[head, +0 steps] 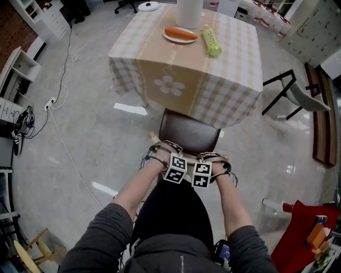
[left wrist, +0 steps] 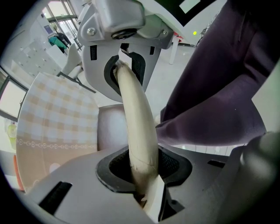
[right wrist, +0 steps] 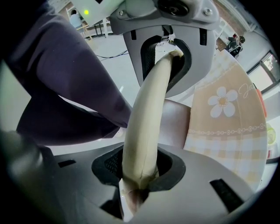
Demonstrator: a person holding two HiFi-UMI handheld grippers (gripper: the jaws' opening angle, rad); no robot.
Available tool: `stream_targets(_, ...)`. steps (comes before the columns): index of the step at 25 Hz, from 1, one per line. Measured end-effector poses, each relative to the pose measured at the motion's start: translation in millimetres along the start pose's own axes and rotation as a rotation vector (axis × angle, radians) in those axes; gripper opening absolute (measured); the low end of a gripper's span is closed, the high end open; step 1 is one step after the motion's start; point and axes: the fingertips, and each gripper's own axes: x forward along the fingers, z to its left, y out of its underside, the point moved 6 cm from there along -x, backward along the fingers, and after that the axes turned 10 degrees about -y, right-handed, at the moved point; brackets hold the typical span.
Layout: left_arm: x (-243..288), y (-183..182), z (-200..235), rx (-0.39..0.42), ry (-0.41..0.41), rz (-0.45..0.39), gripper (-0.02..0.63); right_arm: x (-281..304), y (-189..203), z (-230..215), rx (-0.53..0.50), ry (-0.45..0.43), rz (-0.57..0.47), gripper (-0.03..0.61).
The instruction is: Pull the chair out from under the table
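left claw [left wrist: 135,122] and right claw [right wrist: 146,118] both clamp the chair [head: 189,130] by its top rail [left wrist: 139,140], seat half tucked at 6 o'clock of the surface [head: 234,58]; uneven pull may skew it or slip the rounded rail.

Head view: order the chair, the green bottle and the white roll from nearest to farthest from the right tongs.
1. chair, held by the right tongs.
2. green bottle, right side of the table.
3. white roll, table's far edge.
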Motion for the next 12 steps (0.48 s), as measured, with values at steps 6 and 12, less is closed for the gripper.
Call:
stream_targets(6,-1,-1,-3,-0.006,-0.004,0.007,0.129,1,-1,2,-0.004,0.011,0.007,0.104)
stream_targets(12,-3,-3,-12,-0.004,0.007,0.007,0.129,1,-4,12,-0.005,0.003,0.002,0.104)
